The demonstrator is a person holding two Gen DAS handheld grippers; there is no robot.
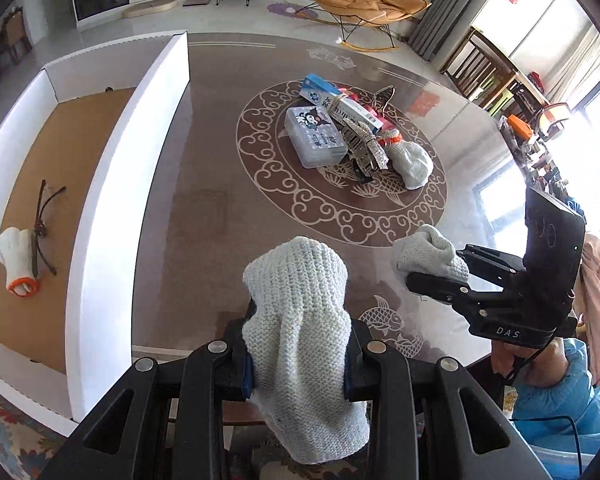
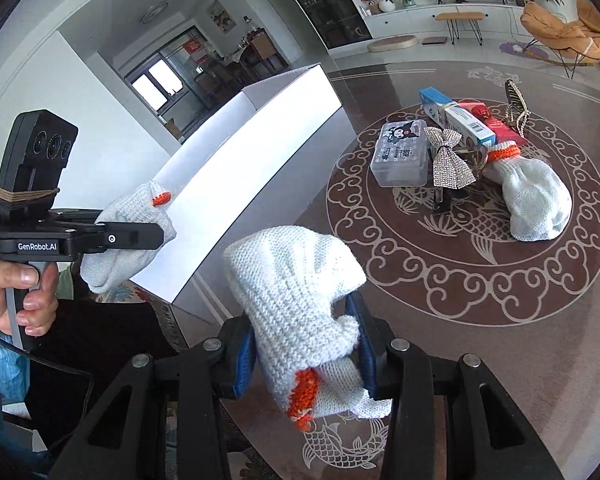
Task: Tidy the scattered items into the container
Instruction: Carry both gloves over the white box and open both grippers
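Observation:
My left gripper [image 1: 298, 364] is shut on a white knit glove [image 1: 300, 320] above the table's near edge; it also shows in the right wrist view [image 2: 140, 236], next to the white box's corner. My right gripper [image 2: 306, 360] is shut on another white knit glove with an orange cuff [image 2: 300, 300]; it shows in the left wrist view [image 1: 436, 276] at the right. The white cardboard box [image 1: 116, 184] stands on the left and holds a rolled glove [image 1: 14, 264] and a brown cord [image 1: 42, 224]. A pile of scattered items [image 1: 340, 128] lies at the table's centre.
The pile holds a clear plastic case [image 2: 400, 152], a sparkly bow clip [image 2: 450, 160], blue and white cartons [image 2: 460, 116], a red packet [image 2: 504, 128], a striped hair claw [image 2: 516, 104] and another white glove [image 2: 534, 200]. The round patterned table [image 1: 220, 220] has its edge near me.

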